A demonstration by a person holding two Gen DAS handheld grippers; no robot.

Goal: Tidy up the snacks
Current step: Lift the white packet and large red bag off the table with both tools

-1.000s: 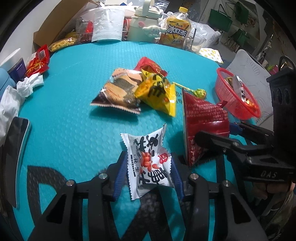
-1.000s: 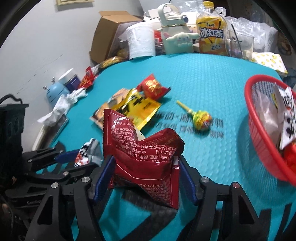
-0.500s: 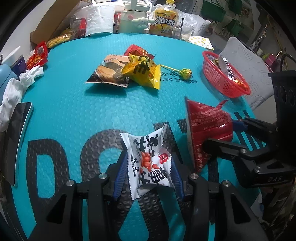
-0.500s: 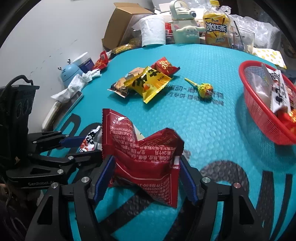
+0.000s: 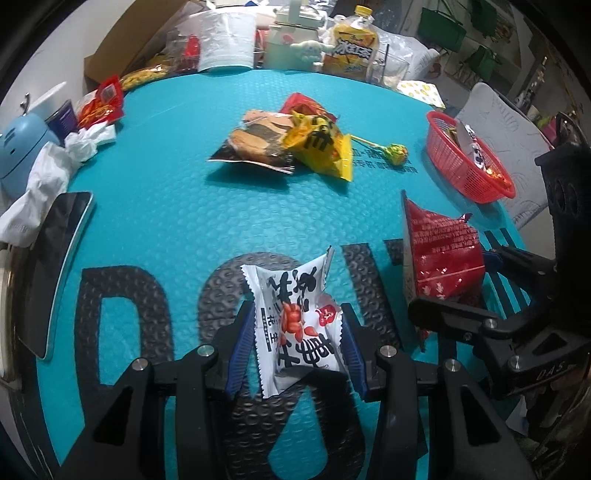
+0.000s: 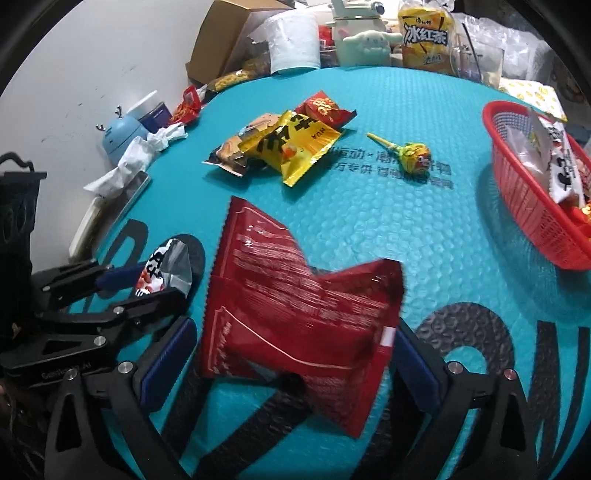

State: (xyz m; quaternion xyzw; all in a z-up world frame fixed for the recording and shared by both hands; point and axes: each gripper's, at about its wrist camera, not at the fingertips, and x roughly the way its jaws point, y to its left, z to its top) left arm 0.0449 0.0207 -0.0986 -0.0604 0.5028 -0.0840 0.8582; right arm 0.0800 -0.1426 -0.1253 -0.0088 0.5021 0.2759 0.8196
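Note:
My left gripper (image 5: 297, 347) is shut on a white peanut packet (image 5: 295, 314) and holds it above the teal mat. My right gripper (image 6: 288, 362) has its jaws wide apart, and the red snack bag (image 6: 295, 306) lies blurred between them, no longer squeezed. The red bag also shows in the left wrist view (image 5: 439, 254), the white packet in the right wrist view (image 6: 162, 269). The red basket (image 6: 524, 206) with several snacks stands at the right. A yellow packet (image 6: 291, 147), a brown packet (image 5: 255, 144), a small red packet (image 6: 327, 109) and a lollipop (image 6: 415, 157) lie mid-mat.
A phone (image 5: 55, 258) and crumpled tissue (image 5: 48, 173) lie at the left edge by a blue gadget (image 5: 18, 155). At the back stand a paper roll (image 6: 293, 42), a cardboard box (image 6: 221, 33), a drink bottle (image 6: 424, 33) and a glass (image 6: 480, 61).
My right gripper has opened and the red bag has come loose and spread out, blurred. Both grippers have drawn back toward the near edge of the mat. The left still holds the white packet.

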